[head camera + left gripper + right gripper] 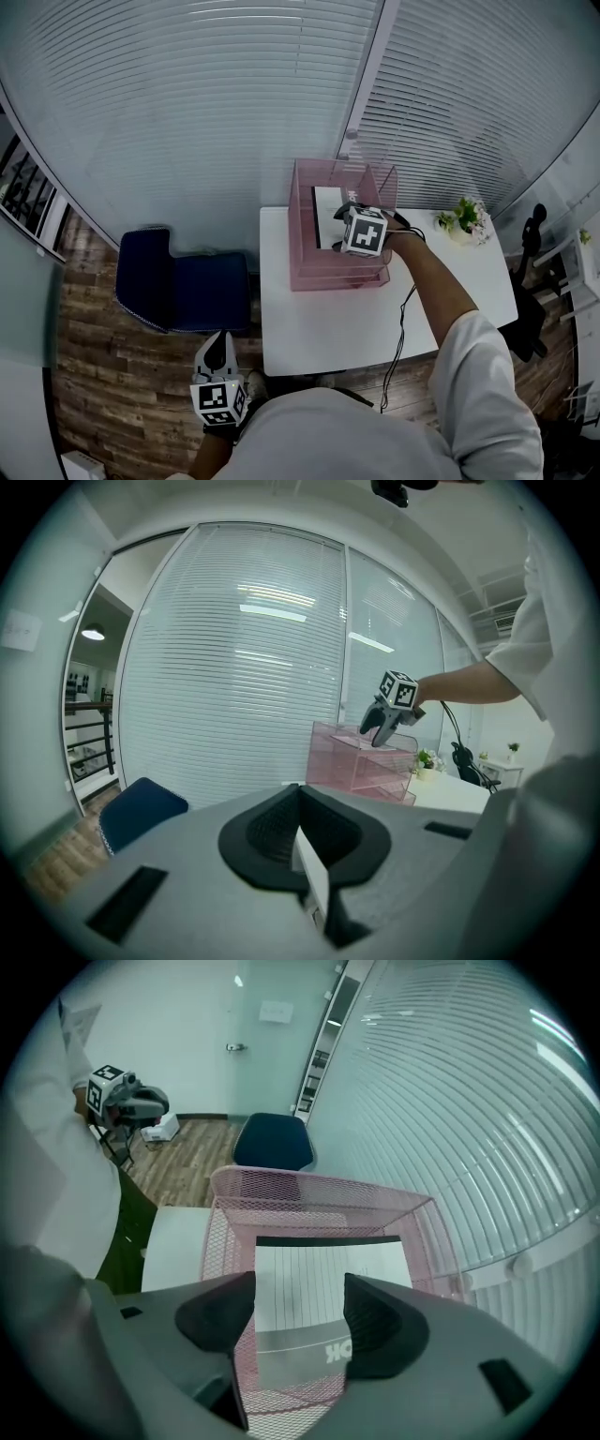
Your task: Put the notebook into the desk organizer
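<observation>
- The left gripper hangs low at about 7 o'clock of the person, off the table over the wooden floor. Its claw is clenched on nothing. I judge it is parked there because this job needs only one hand.
- The white table stands ahead at 12 o'clock, with a blue chair beside it at 10 o'clock.
- The right gripper reaches over the table's far half, poised just above the pink desk organizer. Its claw is released, jaws spread wide with the pads off the paper.
- The notebook lies flat in the organizer's top tray, with its lined page up and its dark spine edge toward the far mesh wall. It looks square and settled, so the placing seems done, and the wide claw makes sense for a clean lift away.
- A small potted plant sits at 2 o'clock, well clear of the arm's path.
</observation>
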Demonstrator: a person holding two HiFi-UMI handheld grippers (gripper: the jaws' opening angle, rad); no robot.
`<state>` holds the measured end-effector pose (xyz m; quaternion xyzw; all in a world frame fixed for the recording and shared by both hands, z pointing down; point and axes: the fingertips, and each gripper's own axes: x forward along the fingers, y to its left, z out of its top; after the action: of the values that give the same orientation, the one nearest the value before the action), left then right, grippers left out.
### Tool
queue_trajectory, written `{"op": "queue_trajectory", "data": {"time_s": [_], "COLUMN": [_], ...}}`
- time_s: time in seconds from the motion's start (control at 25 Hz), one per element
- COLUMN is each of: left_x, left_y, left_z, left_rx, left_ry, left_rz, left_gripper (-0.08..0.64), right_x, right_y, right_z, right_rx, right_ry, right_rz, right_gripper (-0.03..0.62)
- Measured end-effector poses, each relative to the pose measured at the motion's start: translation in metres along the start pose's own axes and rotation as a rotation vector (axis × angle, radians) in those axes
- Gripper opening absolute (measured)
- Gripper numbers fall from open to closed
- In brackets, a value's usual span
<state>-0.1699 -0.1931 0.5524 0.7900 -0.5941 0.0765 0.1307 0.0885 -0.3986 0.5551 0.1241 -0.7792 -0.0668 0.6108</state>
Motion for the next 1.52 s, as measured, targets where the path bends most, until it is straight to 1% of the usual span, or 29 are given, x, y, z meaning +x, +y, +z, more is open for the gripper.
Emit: {"op": "queue_trajectory", "data": {"time_s": [0.08, 0.2, 0.36, 0.44, 0.48, 0.68, 0.84, 1.0, 1.12, 1.28, 1.44, 1.52], "left_x": [0.002, 0.008, 0.012, 0.015, 0.016, 0.024, 0.031, 0.037, 0.042, 0.046, 0.049, 0.05], "left_y": [-0.001, -0.007, -0.014, -0.018, -0.02, -0.031, -0.039, -0.046, -0.053, -0.061, -0.066, -0.067], "left_z": [0.001, 0.004, 0.006, 0.008, 0.009, 0.015, 0.02, 0.025, 0.027, 0.031, 0.035, 0.036], "left_rx": [0.002, 0.007, 0.017, 0.023, 0.027, 0.049, 0.064, 0.081, 0.093, 0.108, 0.119, 0.122], "left_ry": [-0.001, -0.001, -0.002, -0.003, -0.004, -0.009, -0.009, -0.01, -0.01, -0.012, -0.015, -0.015], "left_rz": [-0.004, -0.016, -0.035, -0.045, -0.051, -0.079, -0.104, -0.126, -0.143, -0.16, -0.167, -0.165], "left_gripper": [0.008, 0.008, 0.008, 0.008, 0.008, 0.008, 0.008, 0.008, 0.008, 0.008, 0.008, 0.008], "right_x": [-0.005, -0.015, -0.035, -0.048, -0.054, -0.093, -0.127, -0.157, -0.169, -0.179, -0.188, -0.191], "right_y": [-0.006, -0.013, -0.017, -0.017, -0.016, -0.005, 0.014, 0.039, 0.058, 0.078, 0.092, 0.099], "right_z": [0.001, 0.001, 0.001, 0.0, -0.001, -0.004, -0.009, -0.014, -0.025, -0.04, -0.05, -0.055], "right_rx": [0.026, 0.065, 0.122, 0.153, 0.167, 0.262, 0.333, 0.407, 0.457, 0.538, 0.629, 0.663], "right_ry": [-0.023, -0.06, -0.127, -0.163, -0.182, -0.304, -0.418, -0.548, -0.602, -0.661, -0.74, -0.765], "right_rz": [-0.021, -0.075, -0.18, -0.23, -0.252, -0.367, -0.466, -0.546, -0.599, -0.651, -0.681, -0.697], "right_gripper": [0.31, 0.274, 0.172, 0.103, 0.081, 0.021, 0.017, 0.015, 0.015, 0.015, 0.015, 0.014]}}
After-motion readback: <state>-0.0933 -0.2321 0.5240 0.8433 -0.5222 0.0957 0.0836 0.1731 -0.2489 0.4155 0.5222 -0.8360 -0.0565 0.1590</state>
